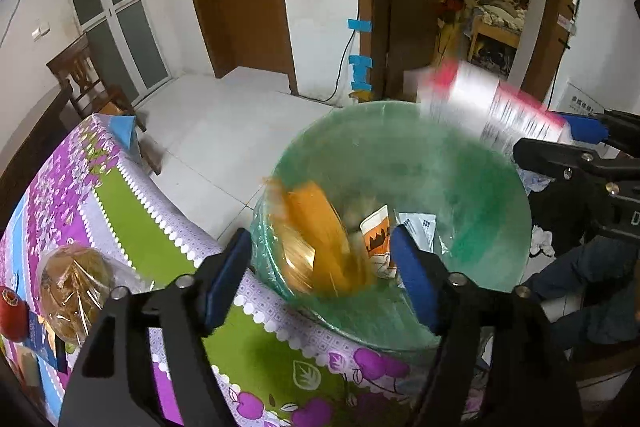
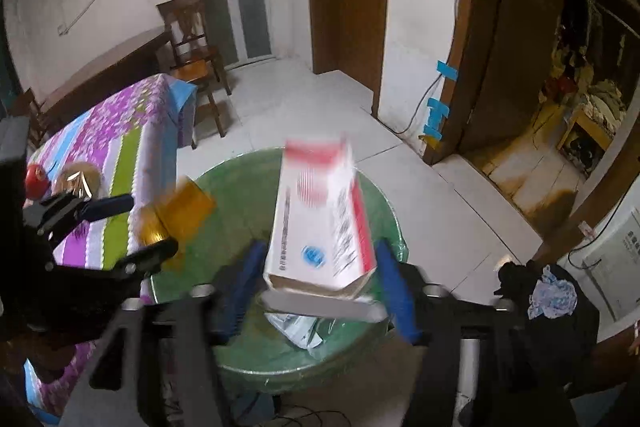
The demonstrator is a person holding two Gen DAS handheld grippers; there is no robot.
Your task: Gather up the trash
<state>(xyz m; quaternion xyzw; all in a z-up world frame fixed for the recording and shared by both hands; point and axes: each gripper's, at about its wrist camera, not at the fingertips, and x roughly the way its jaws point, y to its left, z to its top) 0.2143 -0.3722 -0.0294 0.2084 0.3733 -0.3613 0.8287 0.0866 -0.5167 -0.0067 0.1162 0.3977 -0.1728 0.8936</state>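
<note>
Bin: green-lined trash bin [image 1: 472, 187] fills the middle of my left view, mouth wide, standing on the floor just beside the table edge at 8 o'clock.
Table: flowered purple-and-green cloth [image 1: 132, 203] runs off toward 9 o'clock; a wrapped round snack [image 1: 74, 287] and a red thing [image 1: 12, 313] lie on it, uncollected.
White box: the red-and-white carton [image 2: 320, 227] hangs blurred over the bin's mouth, dead centre in my right view, its lower end between my right pads. I judge it is dropping free.
Orange packet: the amber packet [image 1: 316, 239] is smeared with motion inside the bin's rim at 9 o'clock of the mouth, between my left pads and, as I read it, past them.
Bin contents: a small printed wrapper [image 1: 378, 241] and a white sachet [image 1: 418, 227] lie at the bottom.
Left gripper [image 1: 320, 279]: jaws apart, pads off the packet, nothing held.
Right gripper [image 2: 316, 291]: jaws apart, a gap showing on both sides of the carton, nothing gripped.
Risk one: the carton is long and tilted; it could catch the rim at 12 o'clock and tip out onto the floor.
Risk two: the packet falls close to the near wall, so it could snag the loose liner.
Risk three: my two grippers sit near each other; reaching back carelessly could knock them together.
</note>
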